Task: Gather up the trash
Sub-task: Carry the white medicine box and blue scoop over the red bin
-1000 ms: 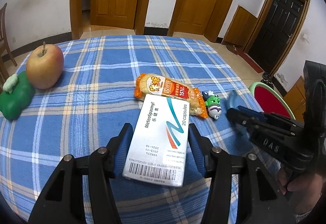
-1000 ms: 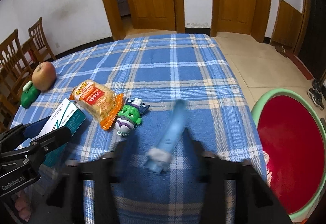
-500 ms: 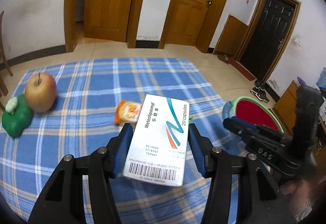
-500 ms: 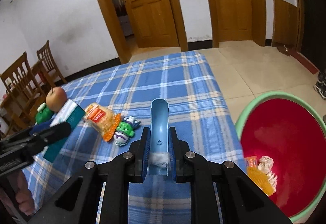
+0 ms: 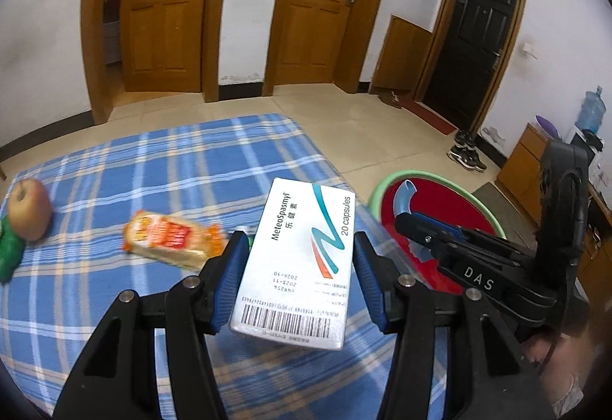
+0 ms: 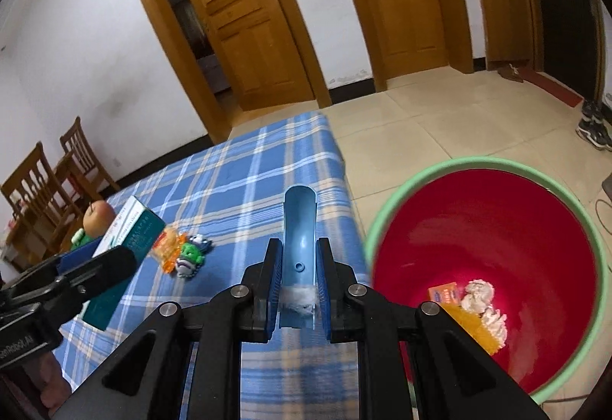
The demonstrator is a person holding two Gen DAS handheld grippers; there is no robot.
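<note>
My white medicine box [image 5: 296, 267] carries teal and red swooshes; my other tool grips a blue curved strip [image 6: 299, 251]. Blue, white and tan plaid tablecloth [image 5: 153, 167] at left; red basin [image 6: 497, 228], green rim, lower right.

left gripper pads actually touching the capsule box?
Touching. Left wrist view: both blue pads press the sides of the capsule box, held clear of the tablecloth.
</note>
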